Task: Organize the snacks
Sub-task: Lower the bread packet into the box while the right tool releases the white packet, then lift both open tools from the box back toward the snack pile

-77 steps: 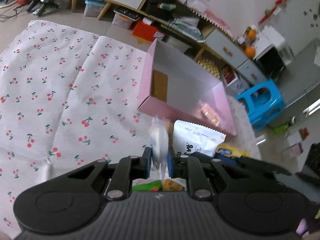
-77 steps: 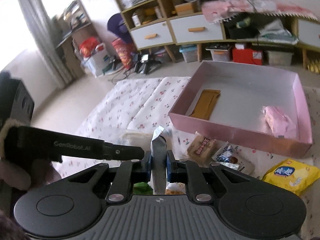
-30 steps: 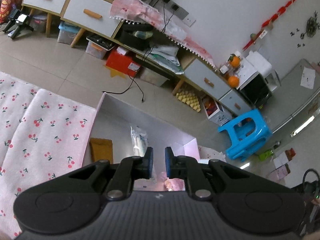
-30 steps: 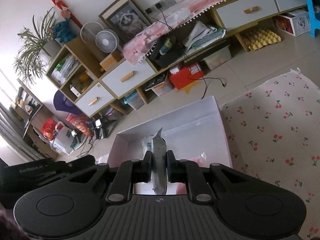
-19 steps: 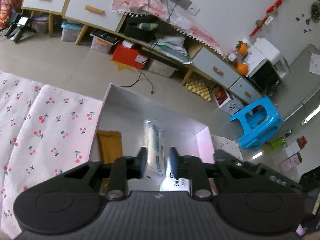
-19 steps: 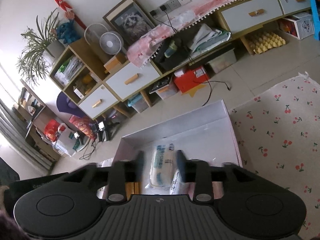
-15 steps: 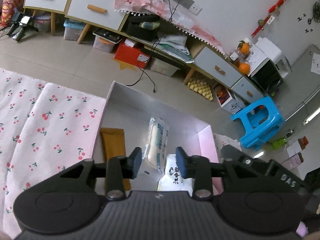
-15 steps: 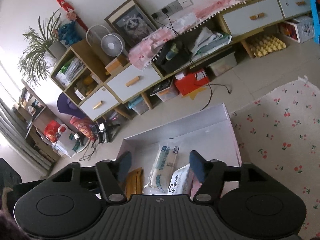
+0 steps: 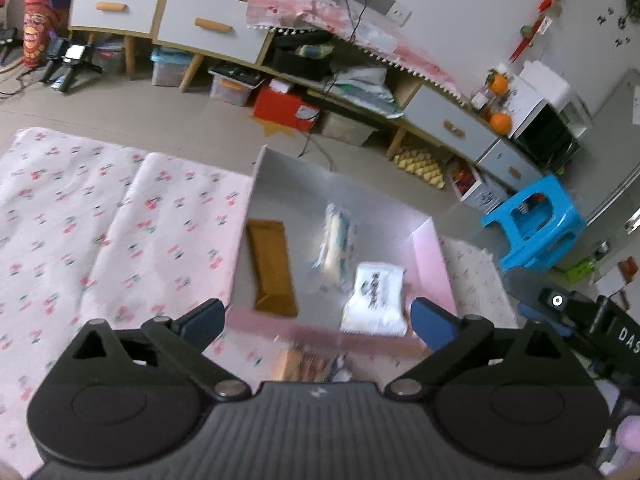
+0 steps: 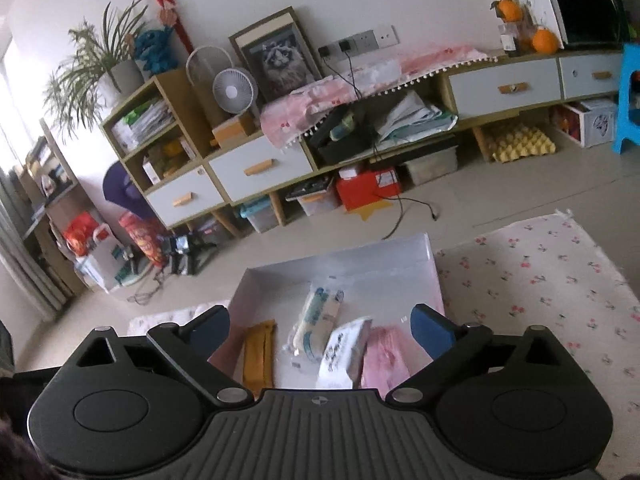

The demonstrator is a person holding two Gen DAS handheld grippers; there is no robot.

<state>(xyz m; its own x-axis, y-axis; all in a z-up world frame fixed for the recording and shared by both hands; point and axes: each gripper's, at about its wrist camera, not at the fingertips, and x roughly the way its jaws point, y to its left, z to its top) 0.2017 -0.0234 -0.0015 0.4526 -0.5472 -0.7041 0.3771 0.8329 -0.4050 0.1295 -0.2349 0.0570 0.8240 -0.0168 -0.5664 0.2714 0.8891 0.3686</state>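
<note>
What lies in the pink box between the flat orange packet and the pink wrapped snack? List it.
In the right wrist view, the long clear-wrapped cracker pack and the white printed pouch lie between the orange packet and the pink snack.

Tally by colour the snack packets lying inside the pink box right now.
Brown packet: 1
Clear packet with blue print: 1
White packet with black print: 1
Pink packet: 1
Total in the pink box: 4

Both wrist views look steeply down, sharing pink box.
</note>
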